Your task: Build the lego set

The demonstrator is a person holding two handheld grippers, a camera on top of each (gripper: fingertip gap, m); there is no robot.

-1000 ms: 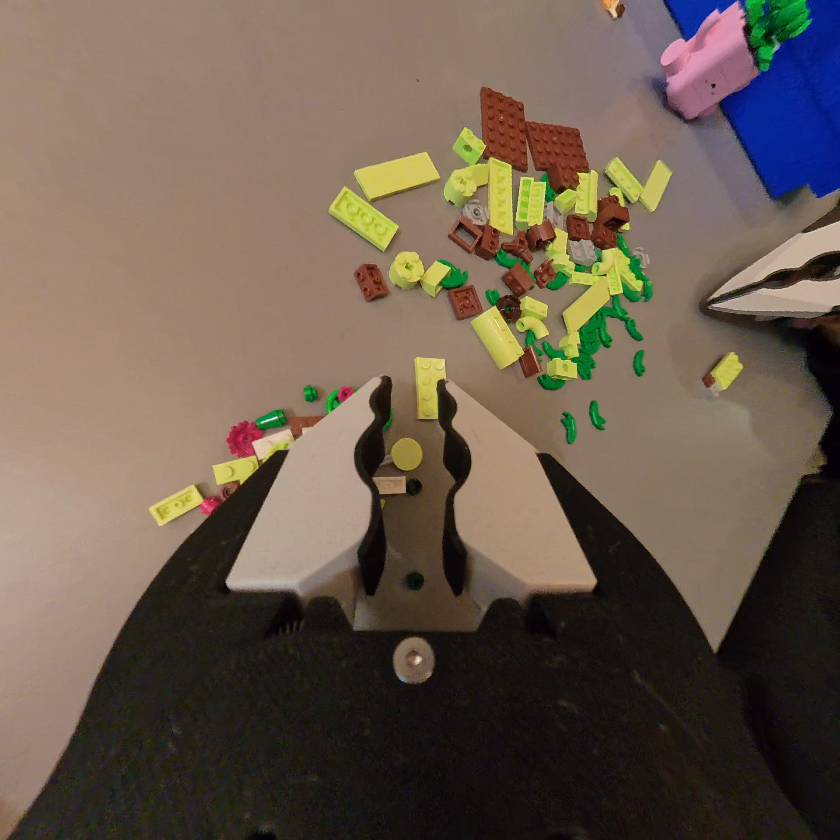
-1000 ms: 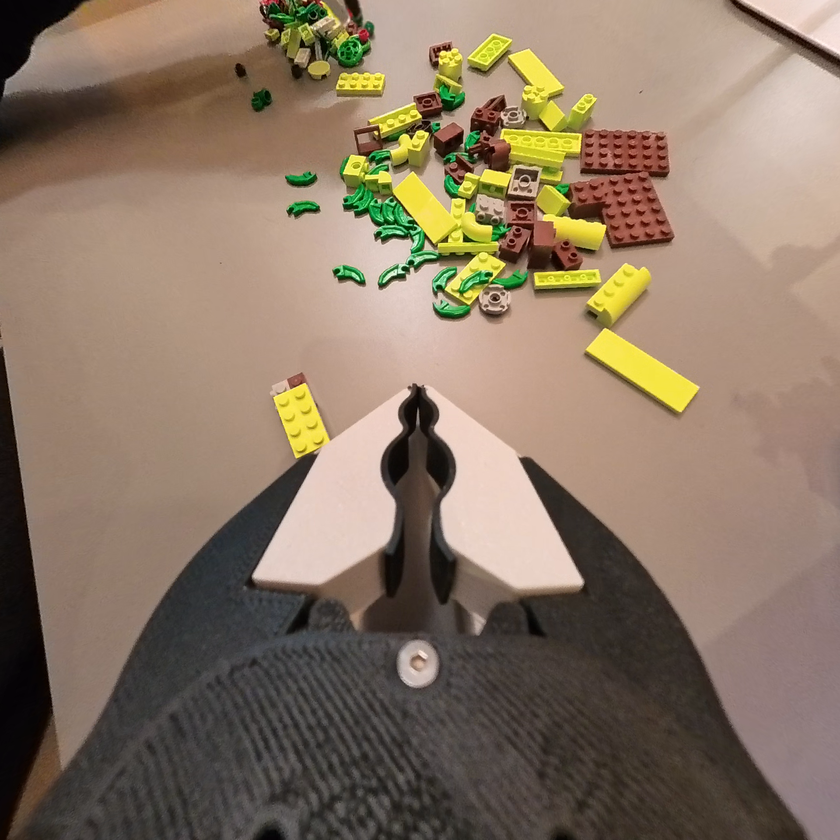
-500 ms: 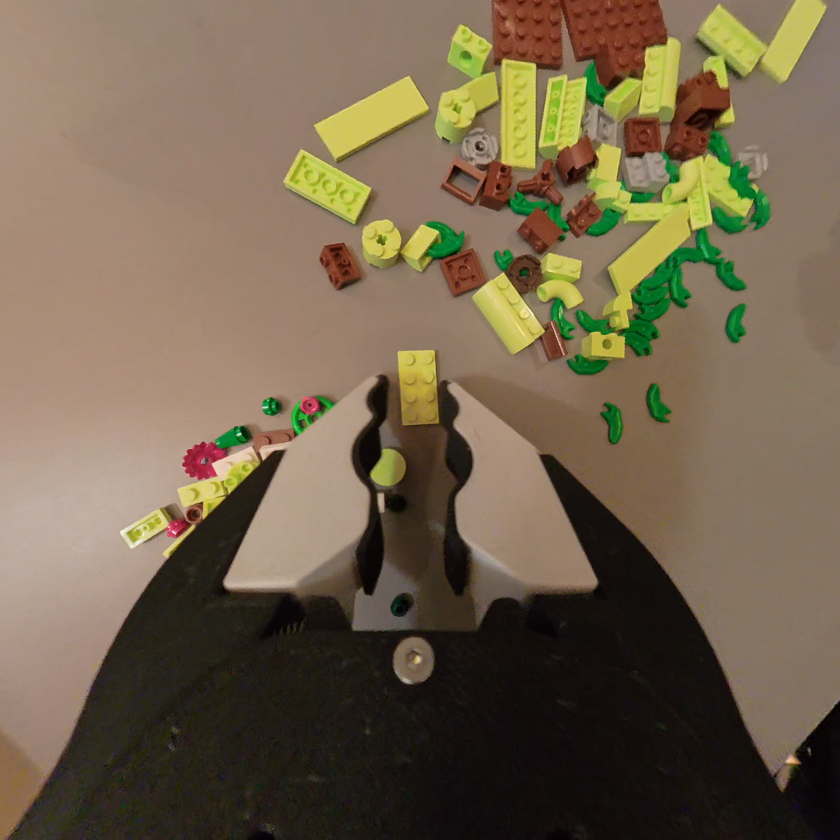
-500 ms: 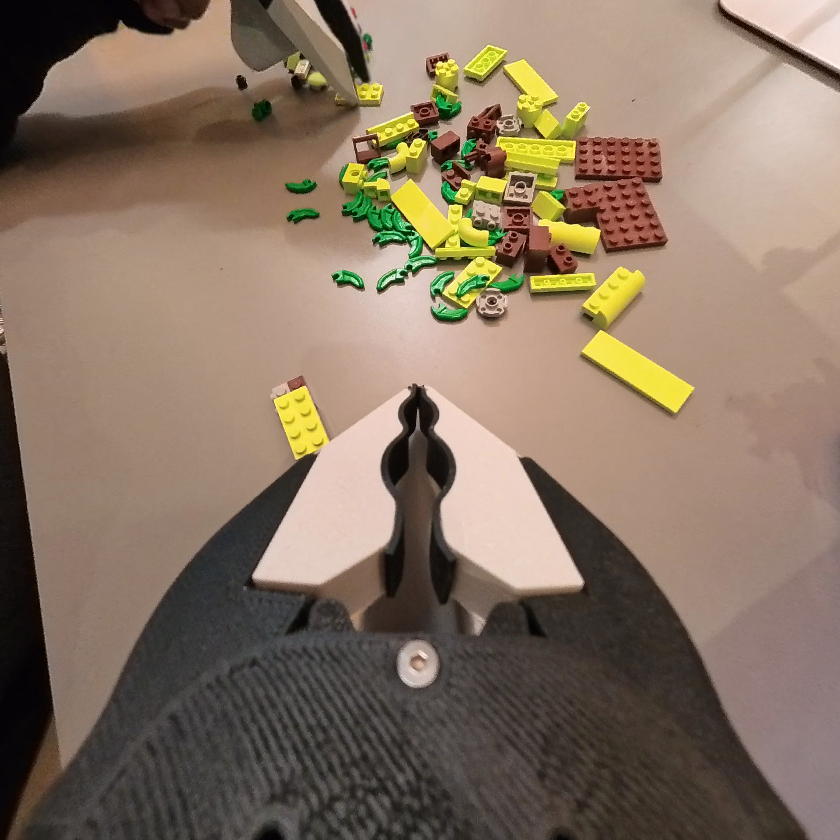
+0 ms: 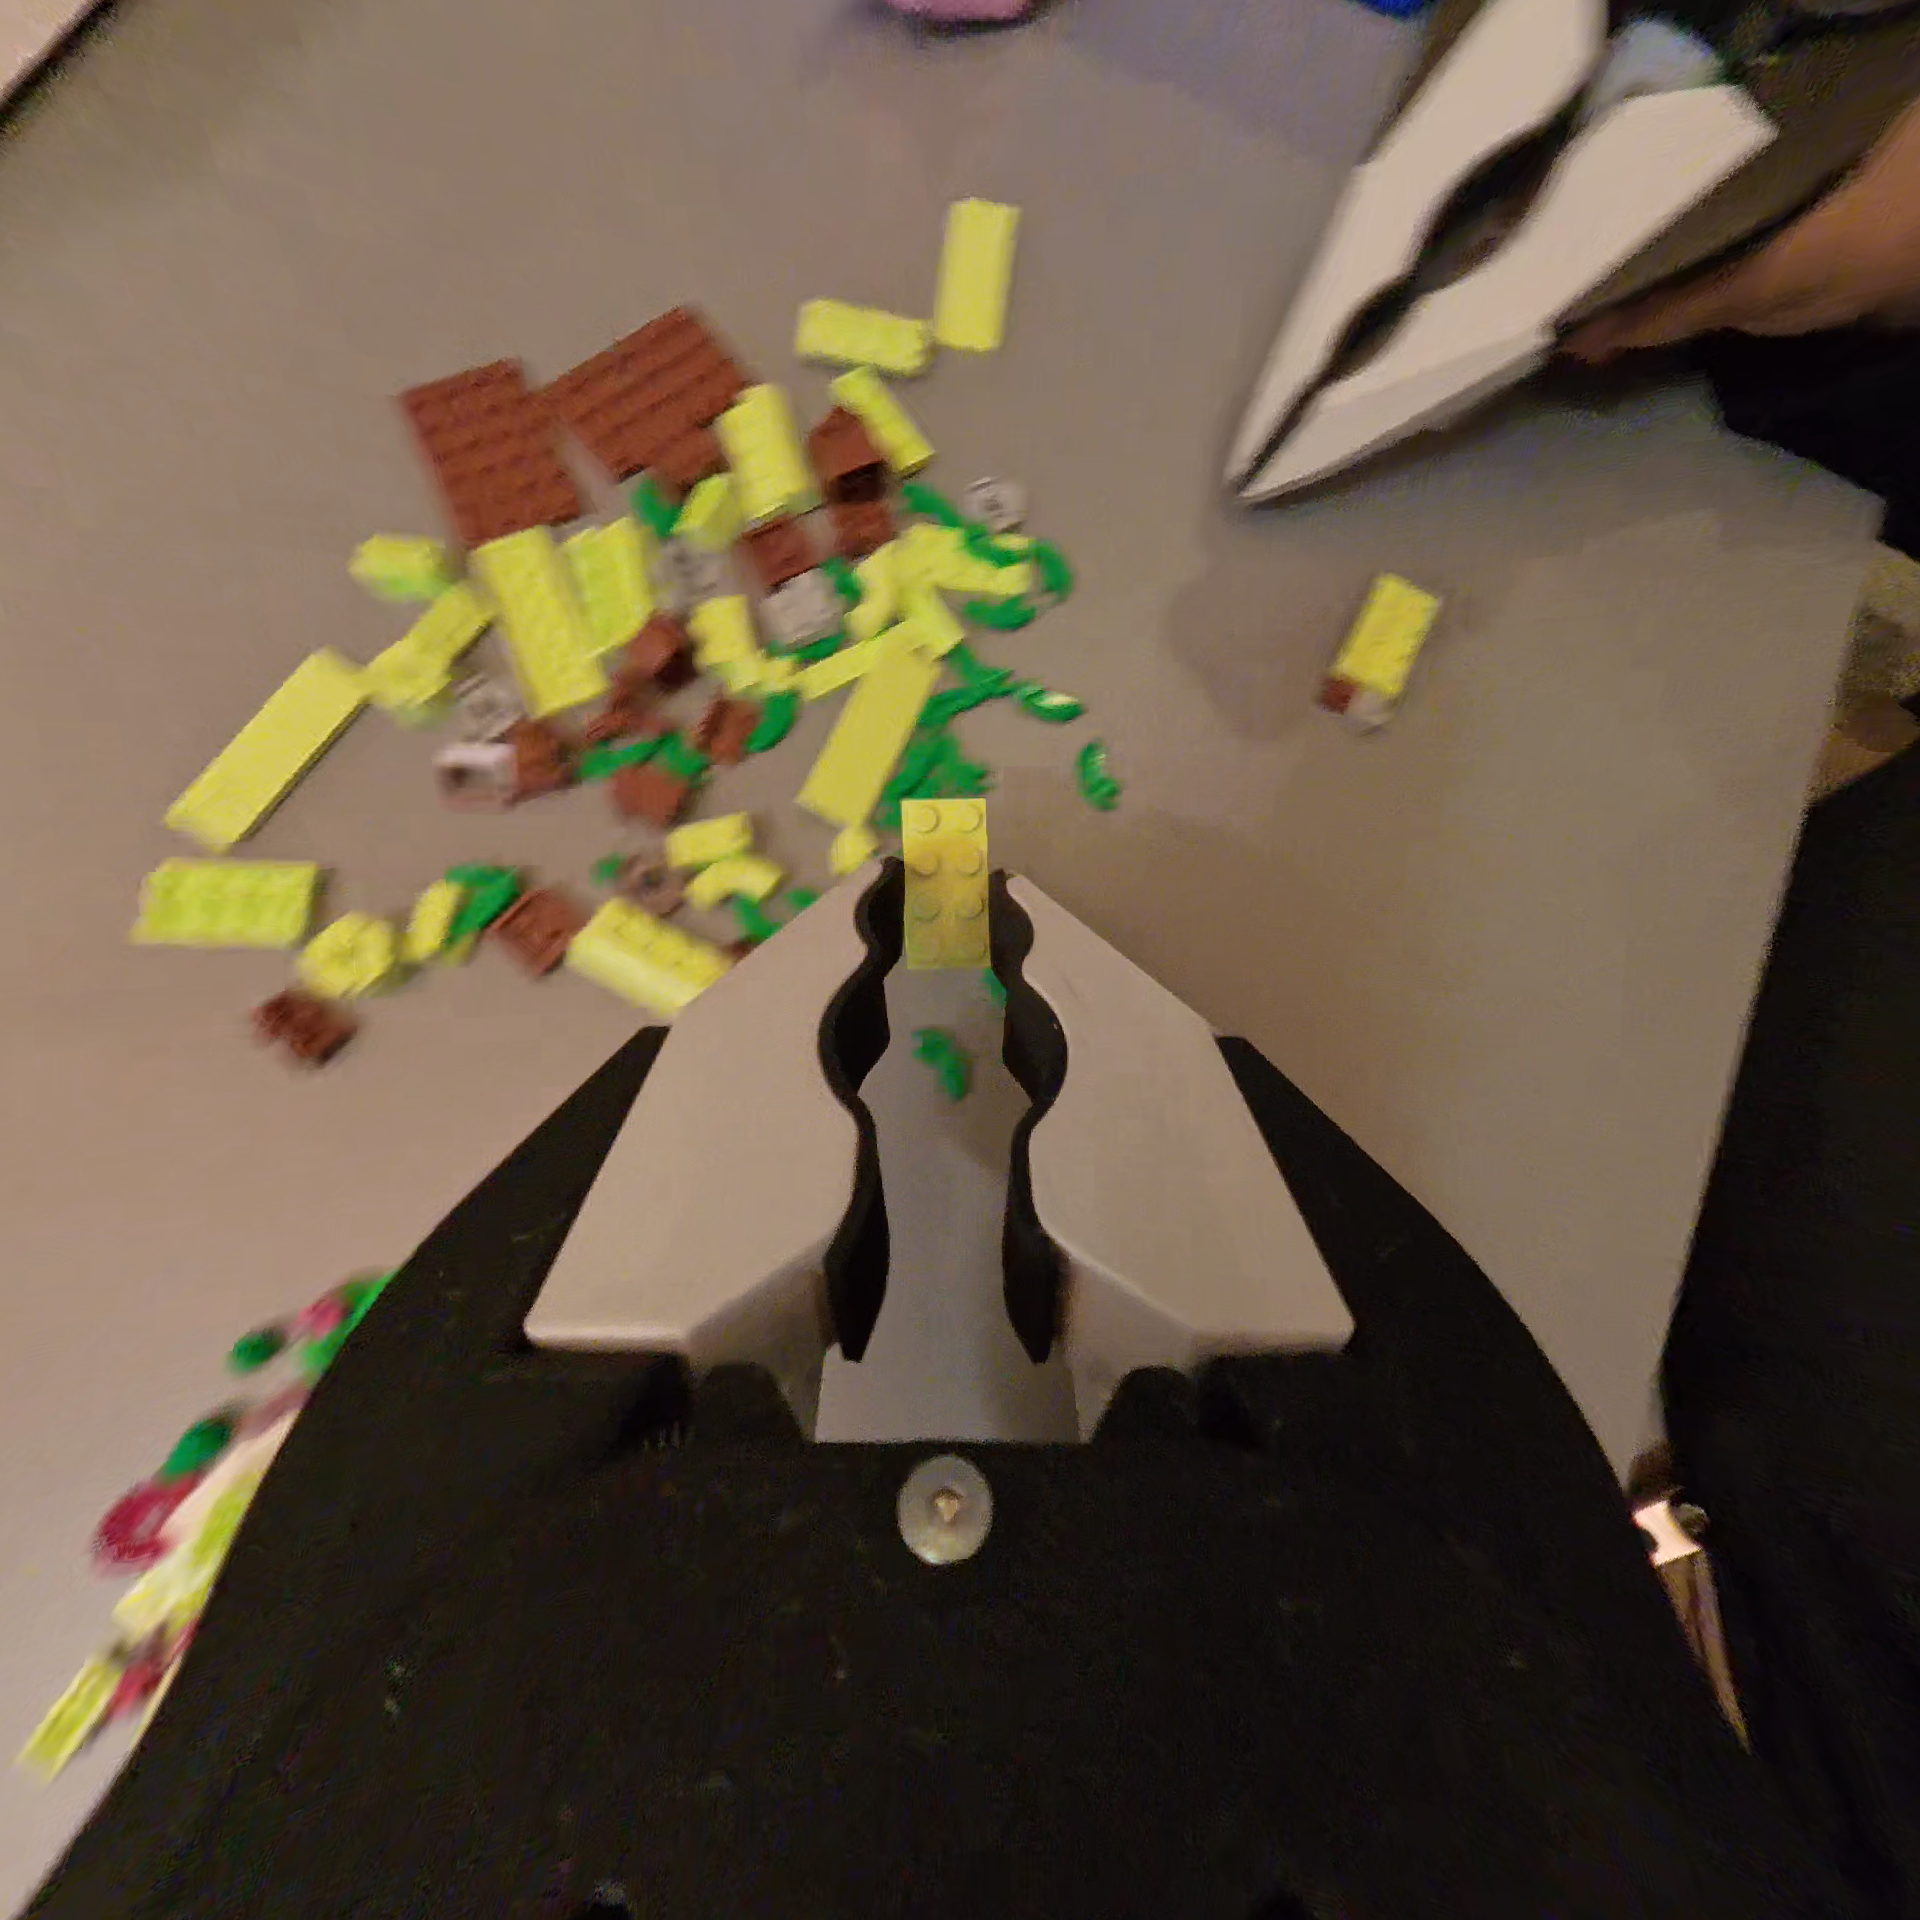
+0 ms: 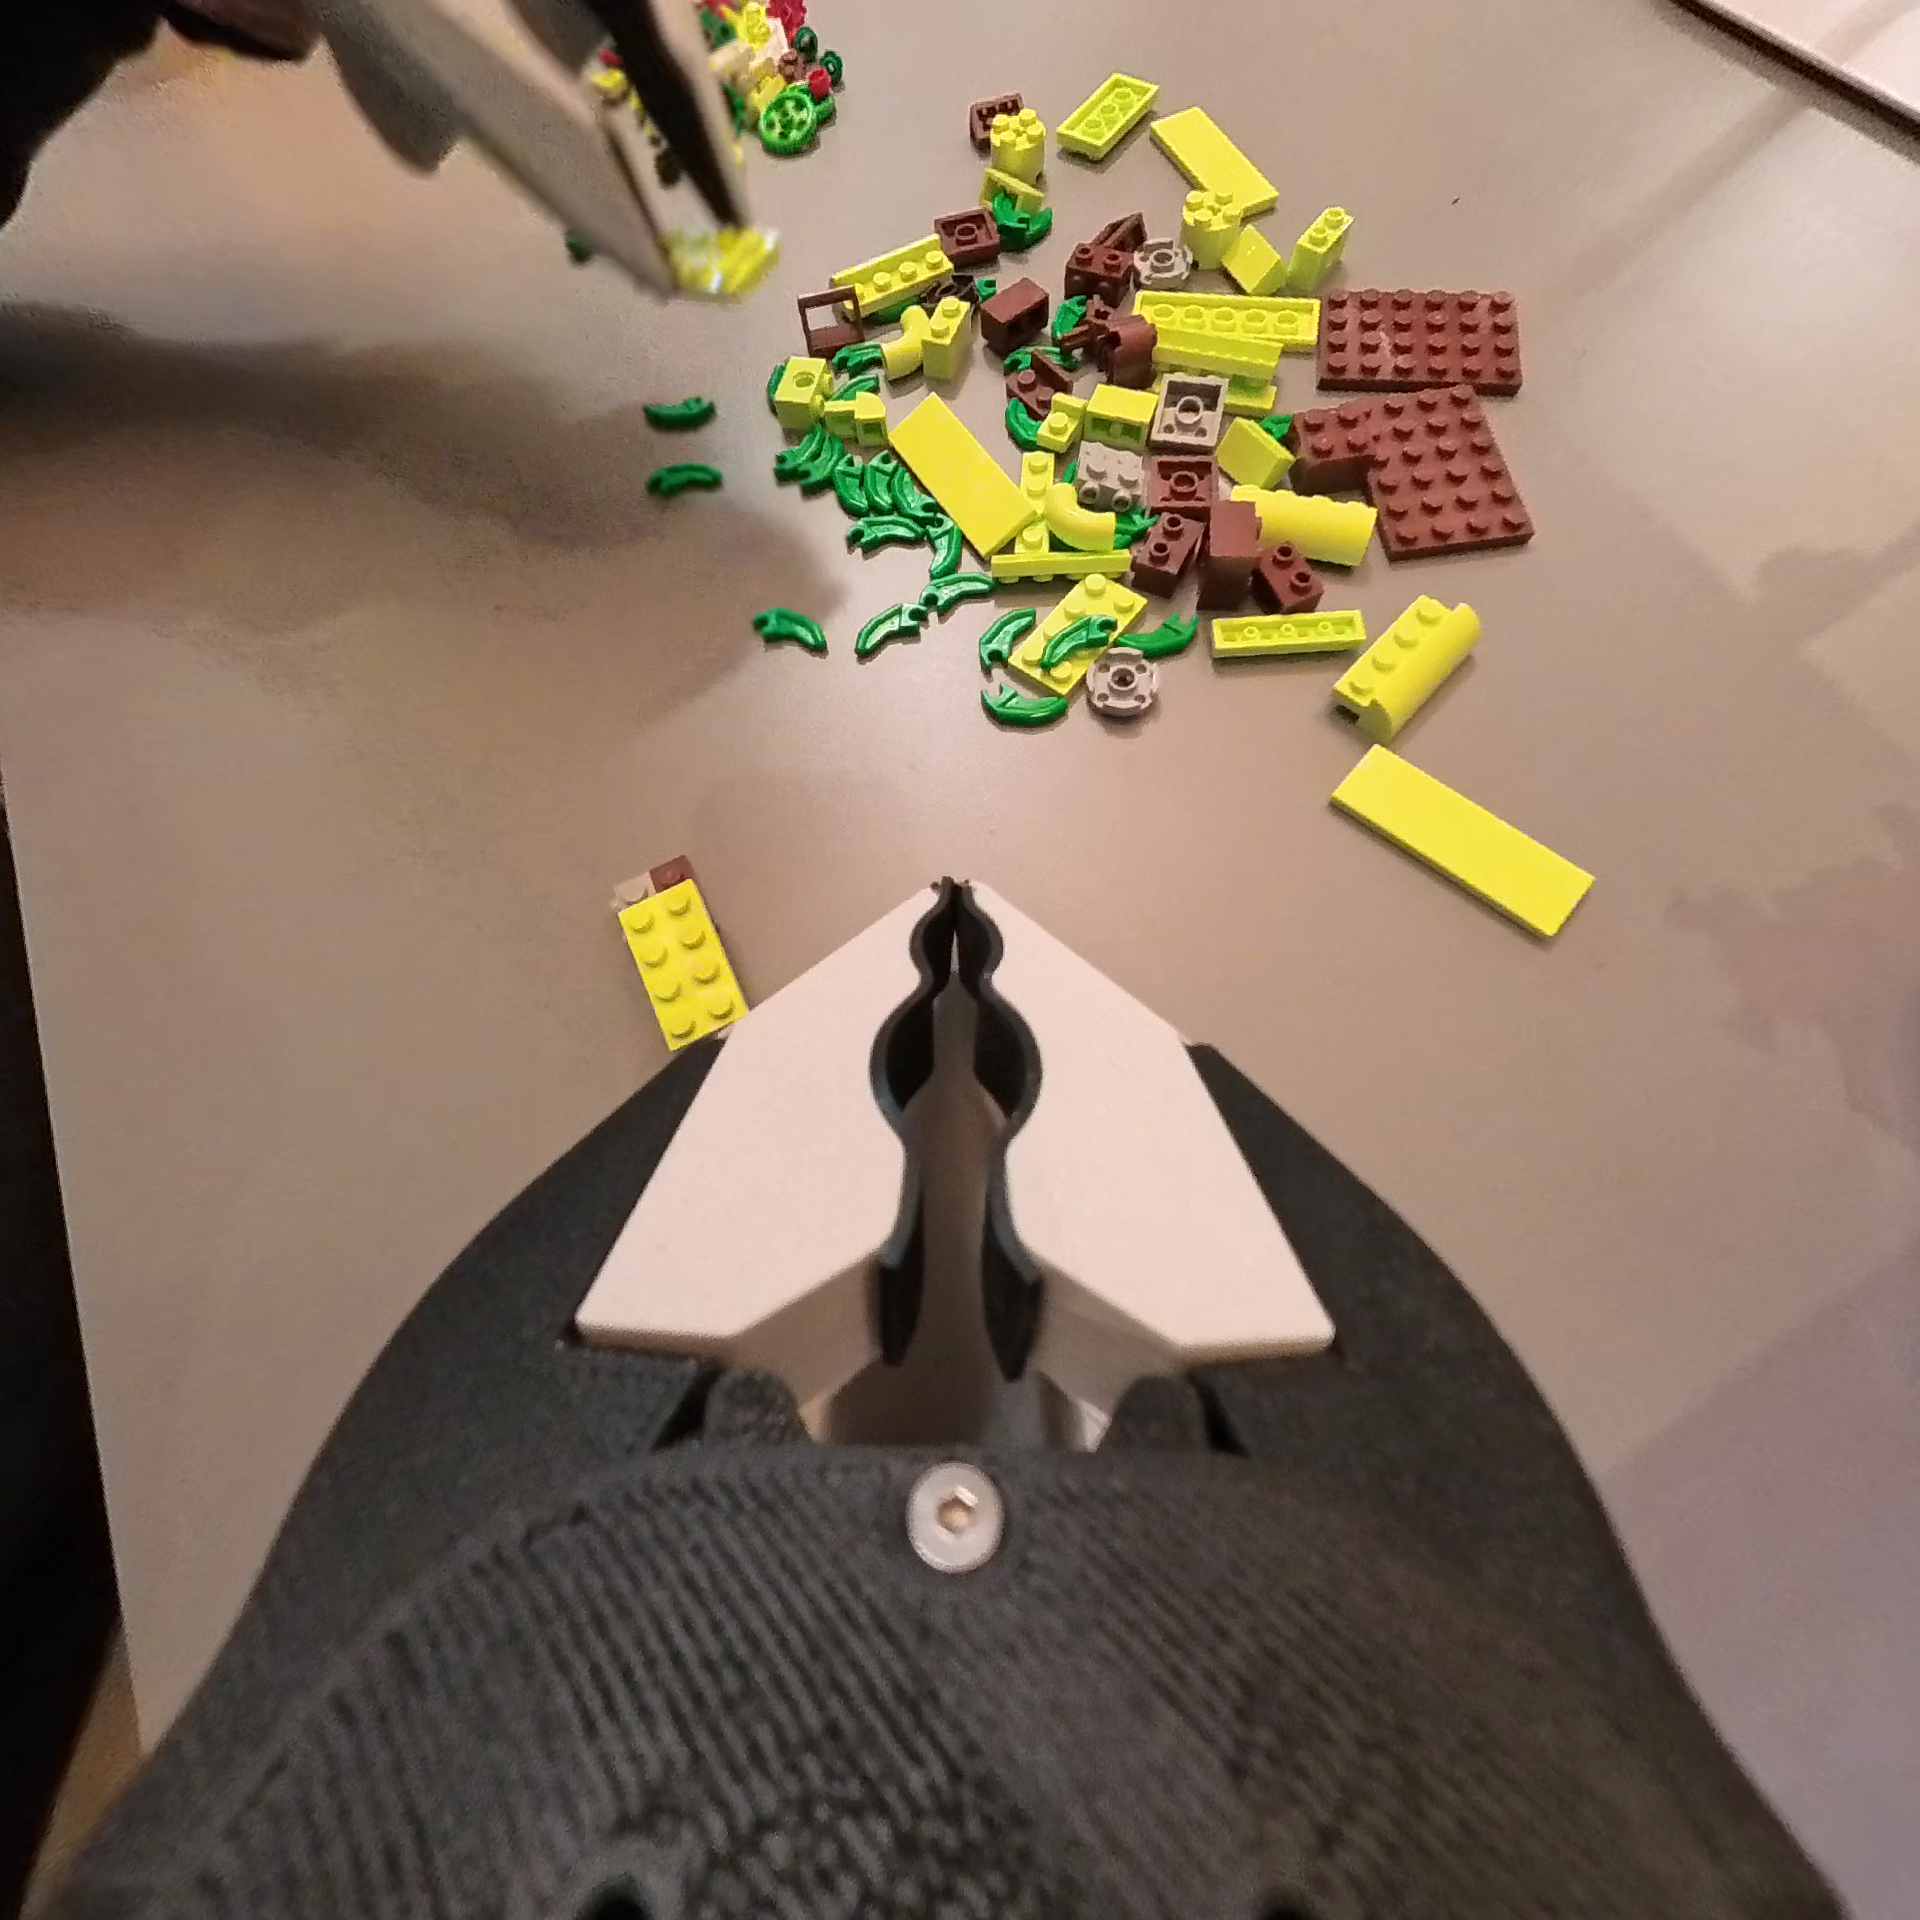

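Note:
My left gripper (image 5: 943, 883) is shut on a lime-yellow 2x4 plate (image 5: 943, 883) and holds it above the grey table; it also shows in the right wrist view (image 6: 717, 255), blurred, with the plate at its tip. My right gripper (image 6: 951, 888) is shut and empty, low over the table; it shows in the left wrist view (image 5: 1247, 488) at upper right. A small assembly of a yellow plate with a brown and white piece (image 6: 681, 961) lies just left of my right fingertips; the left wrist view (image 5: 1382, 649) shows it too.
A heap of lime, brown, grey and green pieces (image 6: 1122, 447) covers the table's middle, with two brown plates (image 6: 1418, 416) on its right. A flat lime tile (image 6: 1460, 842) lies apart. A smaller pile with pink and green bits (image 6: 774, 73) sits far back. Some 15 cm of space lies between my two pairs of fingers.
My left gripper has lifted the yellow plate off the table and swung right, toward the right gripper and the small assembly. The right gripper has stayed still.

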